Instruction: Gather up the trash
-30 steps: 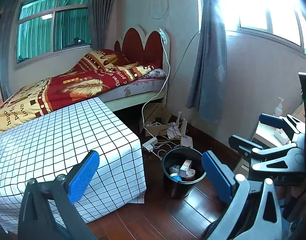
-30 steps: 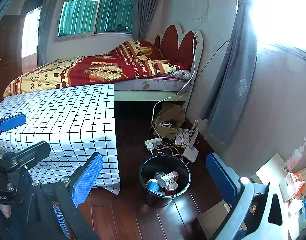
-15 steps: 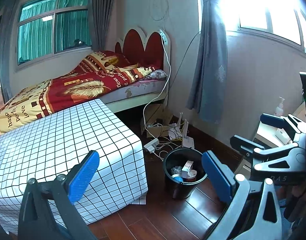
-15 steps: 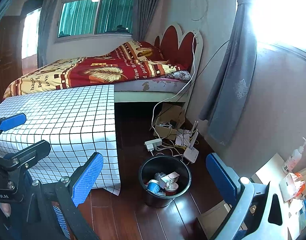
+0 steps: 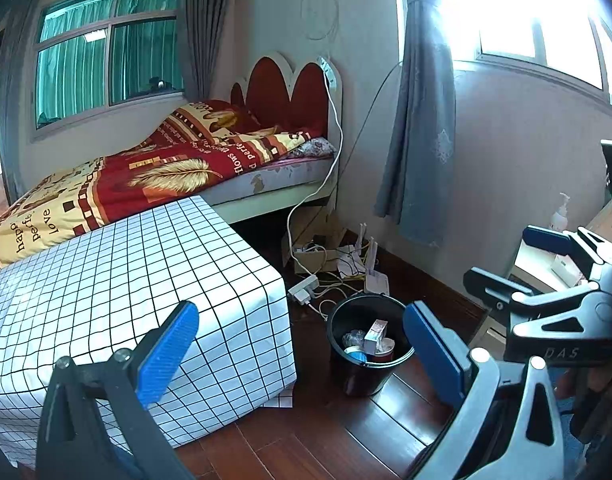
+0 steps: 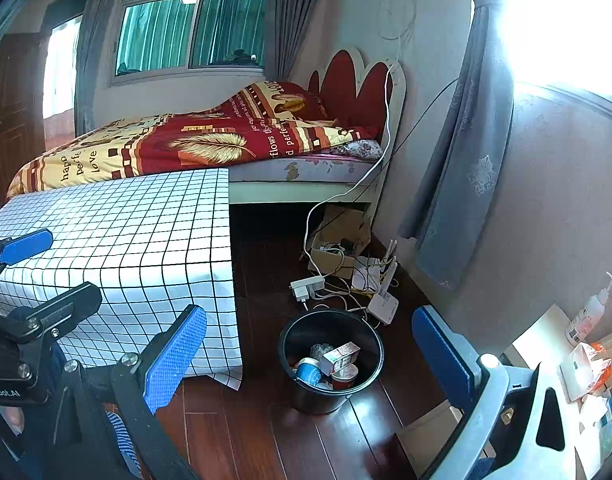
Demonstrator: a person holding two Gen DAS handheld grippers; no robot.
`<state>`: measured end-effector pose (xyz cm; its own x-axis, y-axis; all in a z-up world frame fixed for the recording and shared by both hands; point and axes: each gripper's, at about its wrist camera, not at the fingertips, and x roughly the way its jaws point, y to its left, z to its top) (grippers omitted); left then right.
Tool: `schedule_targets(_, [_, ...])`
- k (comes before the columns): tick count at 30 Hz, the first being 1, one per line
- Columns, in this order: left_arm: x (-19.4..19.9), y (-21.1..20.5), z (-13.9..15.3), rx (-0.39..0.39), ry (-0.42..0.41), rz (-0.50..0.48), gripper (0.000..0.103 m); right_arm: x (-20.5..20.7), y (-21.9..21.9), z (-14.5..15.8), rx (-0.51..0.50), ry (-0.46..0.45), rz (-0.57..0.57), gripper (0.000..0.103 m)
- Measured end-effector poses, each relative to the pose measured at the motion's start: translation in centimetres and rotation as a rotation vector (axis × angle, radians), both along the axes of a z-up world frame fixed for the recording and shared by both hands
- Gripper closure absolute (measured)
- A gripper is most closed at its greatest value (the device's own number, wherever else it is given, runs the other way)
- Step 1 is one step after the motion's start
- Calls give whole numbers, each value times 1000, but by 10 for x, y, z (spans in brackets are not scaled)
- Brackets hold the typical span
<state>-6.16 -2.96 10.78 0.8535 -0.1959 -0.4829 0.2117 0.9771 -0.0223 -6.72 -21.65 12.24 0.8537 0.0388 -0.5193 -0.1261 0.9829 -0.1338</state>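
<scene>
A black bin (image 5: 369,348) (image 6: 331,360) stands on the dark wood floor beside the table. Inside it lie a small carton (image 6: 340,355), a blue-topped cup (image 6: 308,372) and crumpled wrappers. My left gripper (image 5: 302,352) is open with nothing between its blue pads, and it hovers above the floor short of the bin. My right gripper (image 6: 310,352) is open and empty too, held above the bin. In the left wrist view the right gripper (image 5: 546,276) shows at the right edge; in the right wrist view the left gripper (image 6: 30,276) shows at the left edge.
A table under a white checked cloth (image 5: 106,280) (image 6: 126,240) fills the left. Behind it is a bed (image 5: 166,176). A power strip (image 6: 306,286), cables, a router (image 6: 382,304) and a cardboard box (image 6: 338,248) clutter the floor behind the bin. A low shelf with a pump bottle (image 6: 590,312) stands at right.
Both views have barely shifted; the left gripper has drifted very slightly, the bin sliding a little right and down in its view. Both grippers have stayed open.
</scene>
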Motion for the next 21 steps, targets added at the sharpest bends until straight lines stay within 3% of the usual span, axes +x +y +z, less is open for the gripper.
schedule_targets(21, [-3,4,-1,7,-26,-1,0,-2,-3,-6,4,7,6,0])
